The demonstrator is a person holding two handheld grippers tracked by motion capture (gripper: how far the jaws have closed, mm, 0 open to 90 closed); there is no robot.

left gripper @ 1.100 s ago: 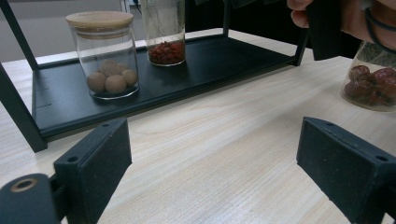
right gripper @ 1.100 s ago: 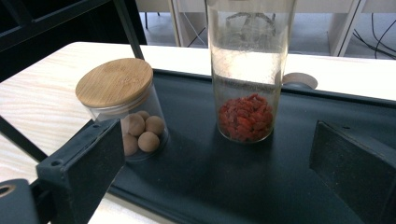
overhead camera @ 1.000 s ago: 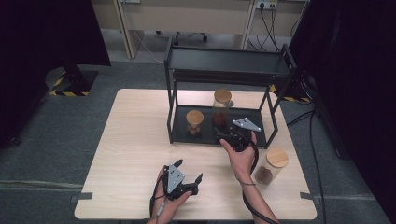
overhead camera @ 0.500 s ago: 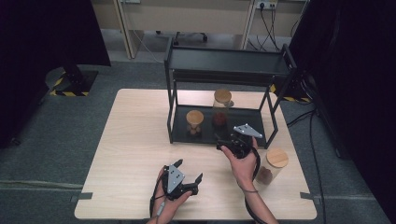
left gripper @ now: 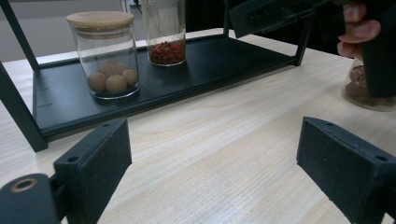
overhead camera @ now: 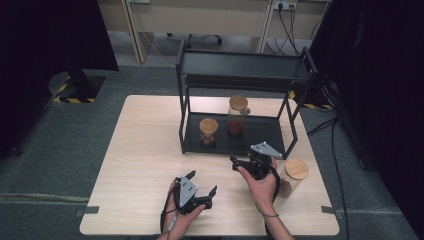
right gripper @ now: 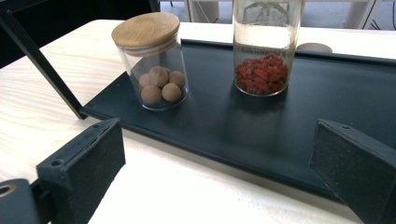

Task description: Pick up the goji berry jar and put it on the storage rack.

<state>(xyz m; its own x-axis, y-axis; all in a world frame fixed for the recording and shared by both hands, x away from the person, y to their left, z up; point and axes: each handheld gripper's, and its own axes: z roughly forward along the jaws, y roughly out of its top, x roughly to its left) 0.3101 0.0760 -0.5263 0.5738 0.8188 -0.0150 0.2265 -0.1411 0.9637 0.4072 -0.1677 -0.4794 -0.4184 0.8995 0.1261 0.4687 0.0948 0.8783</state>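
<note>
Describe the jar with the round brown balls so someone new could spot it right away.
Find the black rack on the wooden table; two jars stand on its bottom shelf. The short jar on the left holds brown balls under a wooden lid; its taller neighbour holds red bits.

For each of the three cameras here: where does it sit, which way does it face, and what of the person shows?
High view: above the table, looking forward and down; both hands, left tool, right tool.
Left gripper view: low over the table, facing the rack; own open jaws, fingers of the other hand.
Right gripper view: near the rack's bottom shelf; own open jaws.
Shared: short jar and tall jar.
</note>
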